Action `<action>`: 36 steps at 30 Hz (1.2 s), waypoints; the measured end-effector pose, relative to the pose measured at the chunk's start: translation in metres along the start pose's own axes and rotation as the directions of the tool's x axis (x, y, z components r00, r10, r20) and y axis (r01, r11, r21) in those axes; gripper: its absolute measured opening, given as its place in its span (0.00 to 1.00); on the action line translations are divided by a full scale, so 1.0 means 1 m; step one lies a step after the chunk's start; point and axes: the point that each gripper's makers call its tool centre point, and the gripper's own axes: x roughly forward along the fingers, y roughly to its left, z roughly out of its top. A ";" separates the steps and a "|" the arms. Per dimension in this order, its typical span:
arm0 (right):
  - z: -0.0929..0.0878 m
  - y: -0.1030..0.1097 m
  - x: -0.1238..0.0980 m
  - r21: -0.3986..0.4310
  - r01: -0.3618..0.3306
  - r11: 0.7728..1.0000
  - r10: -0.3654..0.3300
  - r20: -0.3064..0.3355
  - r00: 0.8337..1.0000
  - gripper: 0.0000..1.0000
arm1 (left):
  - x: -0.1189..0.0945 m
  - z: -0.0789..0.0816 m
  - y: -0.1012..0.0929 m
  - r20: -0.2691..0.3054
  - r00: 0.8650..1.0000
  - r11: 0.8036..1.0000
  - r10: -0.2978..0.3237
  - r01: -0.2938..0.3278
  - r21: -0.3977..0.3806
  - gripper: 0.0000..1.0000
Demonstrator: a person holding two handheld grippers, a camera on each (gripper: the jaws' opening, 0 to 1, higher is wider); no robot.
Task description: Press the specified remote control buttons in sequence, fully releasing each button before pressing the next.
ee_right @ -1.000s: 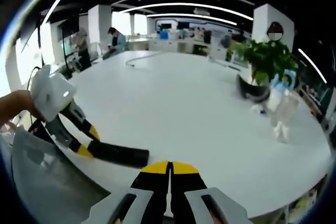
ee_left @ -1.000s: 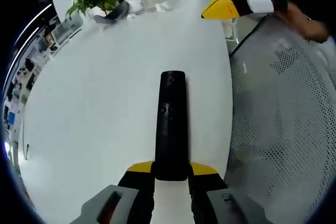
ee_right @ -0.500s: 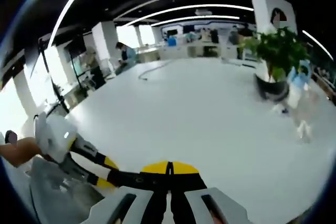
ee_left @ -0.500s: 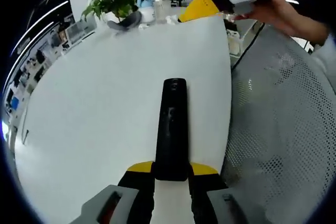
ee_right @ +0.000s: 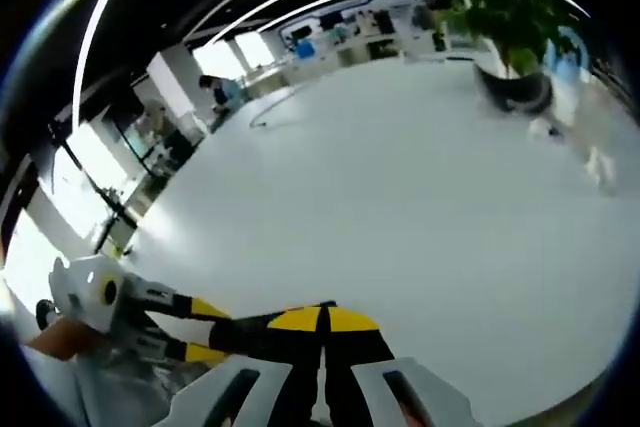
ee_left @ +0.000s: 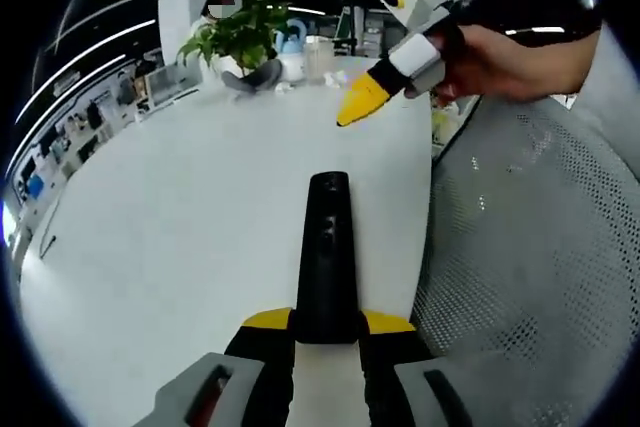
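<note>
While my left gripper clamps the black remote control by its near end at lower centre, steadying it button-side up over the white table, my right gripper, jaws together into a pressing tip, hovers upper right.

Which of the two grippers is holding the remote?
The left gripper: its fingers are clamped on the near end of the black remote. The right gripper, shut and empty, hovers above the white table.

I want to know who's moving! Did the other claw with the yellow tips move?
Yes. In the left gripper view, the right claw swung from the white table's far edge down toward the long black remote control.
</note>
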 end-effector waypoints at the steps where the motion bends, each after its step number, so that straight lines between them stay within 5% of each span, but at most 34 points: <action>1: -0.001 0.001 0.001 -0.005 -0.005 1.000 0.005 -0.007 1.000 0.00 | 0.000 0.000 0.000 0.011 1.000 1.000 -0.004 0.004 0.003 0.24; 6: -0.014 0.002 0.005 0.021 -0.021 1.000 0.023 -0.071 0.997 0.00 | 0.000 0.001 -0.006 0.016 0.999 0.999 -0.034 0.034 0.016 0.24; 14: -0.014 -0.004 0.004 0.052 -0.011 0.999 0.015 -0.079 0.997 0.00 | 0.001 0.002 -0.012 0.019 0.996 0.995 -0.090 0.089 0.037 0.24; 26: -0.040 0.000 0.011 0.149 -0.025 0.988 0.056 -0.213 0.975 0.00 | 0.002 0.006 -0.018 0.040 0.992 0.992 -0.121 0.120 0.031 0.25; 36: -0.044 -0.002 0.014 0.102 -0.011 0.995 0.034 -0.223 0.974 0.00 | 0.002 0.007 -0.020 0.054 0.991 0.992 -0.125 0.125 0.007 0.25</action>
